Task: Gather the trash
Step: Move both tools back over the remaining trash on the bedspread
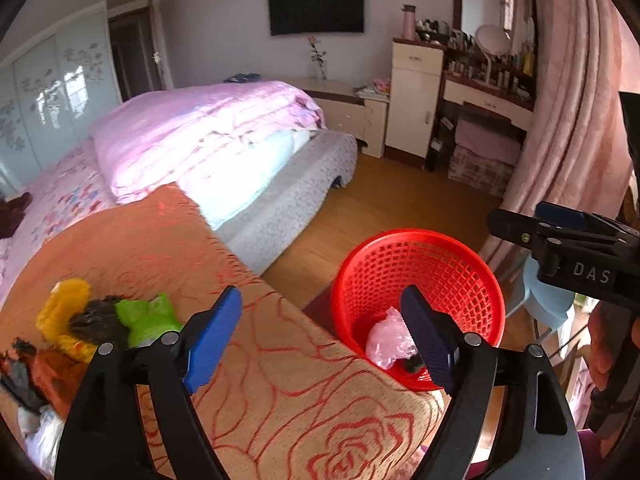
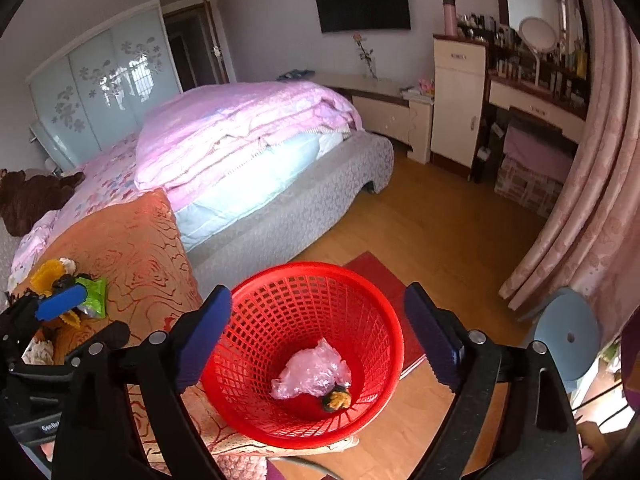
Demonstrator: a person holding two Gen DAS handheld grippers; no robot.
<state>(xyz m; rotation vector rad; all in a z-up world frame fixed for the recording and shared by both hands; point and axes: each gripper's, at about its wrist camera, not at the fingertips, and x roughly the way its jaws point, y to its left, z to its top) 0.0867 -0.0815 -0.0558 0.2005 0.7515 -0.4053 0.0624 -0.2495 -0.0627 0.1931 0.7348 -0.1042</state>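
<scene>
1. At the left end of the orange blanket (image 1: 248, 364), a heap of trash (image 1: 104, 320) is still lying uncollected: a yellow wrapper (image 1: 66, 300), a dark crumpled scrap (image 1: 96, 318), a green packet (image 1: 150, 316), and more orange and black pieces nearer the blanket's left edge. This looks like the bulk of the work remaining.
2. The left tongs (image 1: 324, 344) are standing wide open with nothing between the blue pads (image 1: 216, 340), hanging over the blanket's right edge, between the heap and the basket.
3. The red basket (image 2: 280, 280) is sitting on the floor just off the blanket's right edge, beside a red mat (image 2: 380, 276). At its bottom a clear crumpled bag (image 2: 312, 372) and a small yellow-brown lump (image 2: 338, 398) are lying, touching each other, so part of the collecting appears done.
4. The right tongs (image 2: 320, 344) are also gaping open and empty, poised above the basket's mouth.
5. Judging by this, the job is sitting somewhere in its early-to-middle stretch: two items are binned, several are waiting on the blanket, and both tongs are free to go back to the heap.
</scene>
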